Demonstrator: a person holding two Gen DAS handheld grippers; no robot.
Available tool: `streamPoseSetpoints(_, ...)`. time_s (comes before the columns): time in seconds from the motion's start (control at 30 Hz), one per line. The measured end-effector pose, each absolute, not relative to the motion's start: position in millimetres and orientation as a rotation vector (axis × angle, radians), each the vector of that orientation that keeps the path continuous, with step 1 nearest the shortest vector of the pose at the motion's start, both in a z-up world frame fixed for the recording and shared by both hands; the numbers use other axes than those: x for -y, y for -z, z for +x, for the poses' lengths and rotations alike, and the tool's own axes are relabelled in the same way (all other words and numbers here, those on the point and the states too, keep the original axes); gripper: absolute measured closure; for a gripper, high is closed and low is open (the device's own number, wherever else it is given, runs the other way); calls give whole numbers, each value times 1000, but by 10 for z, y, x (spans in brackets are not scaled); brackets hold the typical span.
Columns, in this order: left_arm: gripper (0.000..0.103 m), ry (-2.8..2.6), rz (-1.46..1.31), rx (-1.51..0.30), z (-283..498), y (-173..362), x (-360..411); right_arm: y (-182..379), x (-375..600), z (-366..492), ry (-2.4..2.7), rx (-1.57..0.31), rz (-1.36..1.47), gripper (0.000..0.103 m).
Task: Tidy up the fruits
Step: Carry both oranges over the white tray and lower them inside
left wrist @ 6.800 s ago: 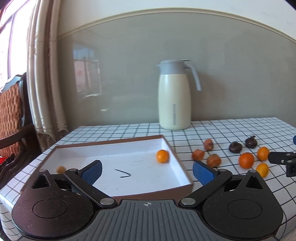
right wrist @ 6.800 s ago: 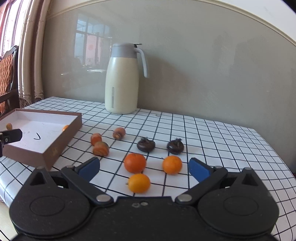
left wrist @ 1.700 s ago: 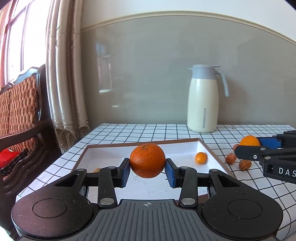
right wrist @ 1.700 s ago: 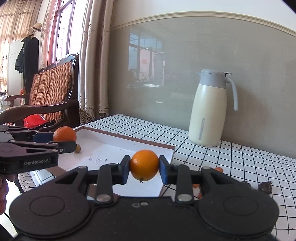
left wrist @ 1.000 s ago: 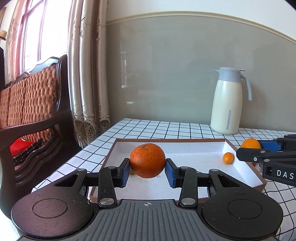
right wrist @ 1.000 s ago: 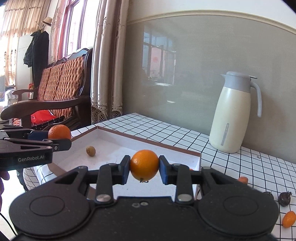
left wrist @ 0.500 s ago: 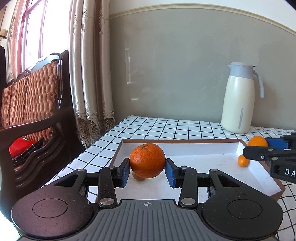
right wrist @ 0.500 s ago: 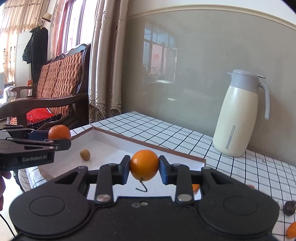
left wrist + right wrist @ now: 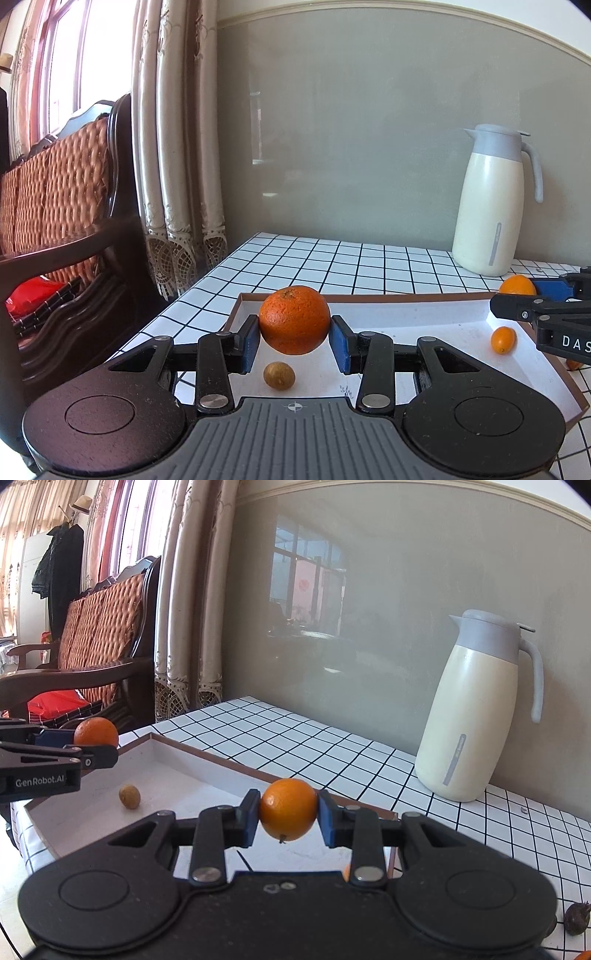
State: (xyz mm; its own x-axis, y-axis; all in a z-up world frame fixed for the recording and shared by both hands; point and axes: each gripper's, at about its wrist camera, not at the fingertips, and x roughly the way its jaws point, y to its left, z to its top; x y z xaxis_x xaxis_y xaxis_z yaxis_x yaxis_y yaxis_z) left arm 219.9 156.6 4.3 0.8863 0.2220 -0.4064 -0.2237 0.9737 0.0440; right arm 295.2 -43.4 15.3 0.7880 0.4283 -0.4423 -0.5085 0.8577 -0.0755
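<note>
The left tongs [image 9: 294, 341] are closed on a rough-skinned orange [image 9: 294, 319], its sides pressed by the two blue pads [image 9: 252, 343] so that it hangs clear above the floor of the tray [image 9: 413, 320]. Directly below it, on the white tray floor, lies a small brownish round fruit [image 9: 279, 375] — near the tongs but not touching them. A small oval orange fruit [image 9: 502, 339] rests towards the tray's far right side, just beside the wall.

The right tongs [image 9: 288, 821] are likewise shut on a smoother orange [image 9: 288, 809], gripped at its widest part between the pads and held over the near right part of the same tray. In the left wrist view these tongs [image 9: 532, 301] enter from the right edge with that orange [image 9: 516, 285] showing above the tray's far rim; in the right wrist view the left tongs [image 9: 94, 747] show at the left with their orange [image 9: 96, 732] over the tray's left end.

The tray sits on a surface [image 9: 332, 262] covered with a white black-gridded cloth. A cream jug [image 9: 476, 705] with a grey lid stands at the back by the wall, well apart from both tongs. A dark fruit [image 9: 576, 918] lies on the cloth at the far right — outside the tray.
</note>
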Motion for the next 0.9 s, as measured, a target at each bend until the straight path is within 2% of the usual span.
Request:
streamPoseSetpoints(0.73,62,-267,-71,-498,2844,85,-1803,-45,467,3622,-476,-517,-147,78)
streamPoseSetpoints(0.77,60,-273,-76,-504,2868,103,-1808,-39,466,3662,-467,-533,-152,74)
streamPoseSetpoints(0.8,40,-281,-81,-504,2876,125,-1809,-29,475,3689,-448,-532,-155,65)
streamPoseSetpoints(0.83,5,-297,-82,-488,2859,137,-1801,-15,497,3694,-417,-504,-151,31)
streamPoseSetpoints(0.87,0,-315,-74,-463,2830,137,-1788,-1,511,3694,-387,-477,-155,6)
streamPoseSetpoints(0.9,0,-329,-58,-437,2805,126,-1772,10,524,3695,-371,-465,-167,7)
